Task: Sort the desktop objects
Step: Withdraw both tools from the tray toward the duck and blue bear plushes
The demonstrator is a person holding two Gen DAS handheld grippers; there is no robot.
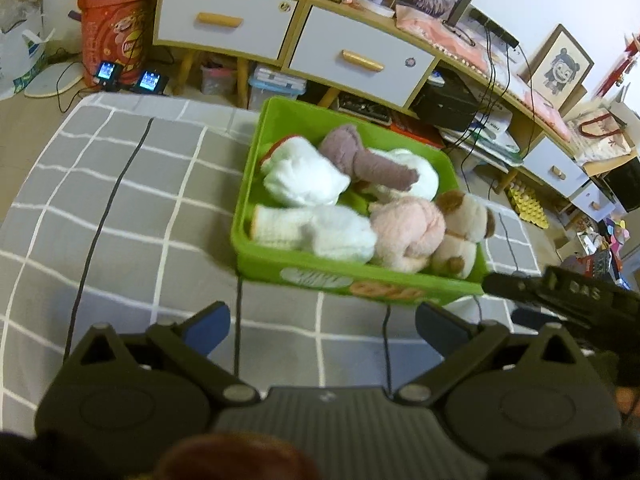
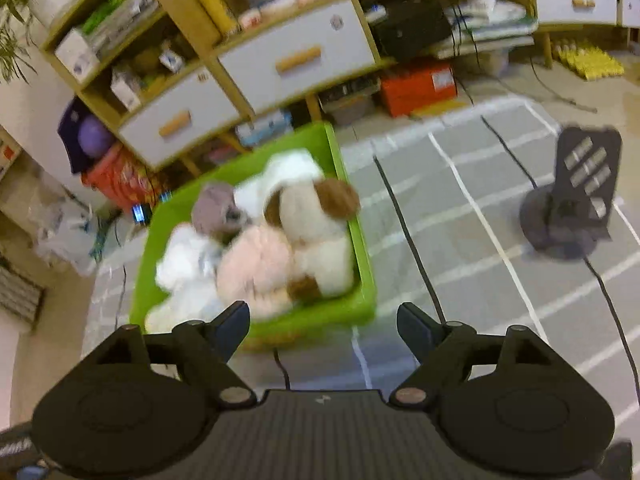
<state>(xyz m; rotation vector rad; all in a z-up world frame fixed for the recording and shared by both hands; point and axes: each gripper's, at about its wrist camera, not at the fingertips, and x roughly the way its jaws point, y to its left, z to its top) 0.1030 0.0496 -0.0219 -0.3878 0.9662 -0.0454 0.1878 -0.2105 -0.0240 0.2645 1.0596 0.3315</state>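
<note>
Sorting looks about done — plush toys fill the green bin at frame centre, left gripper and right gripper both spread, empty — next, probably withdrawing.

bin was lime green; cloth grey with white grid; toys: dog cream with brown ears, one pale pink, one mauve, others white; drawers white, tan handles
</note>
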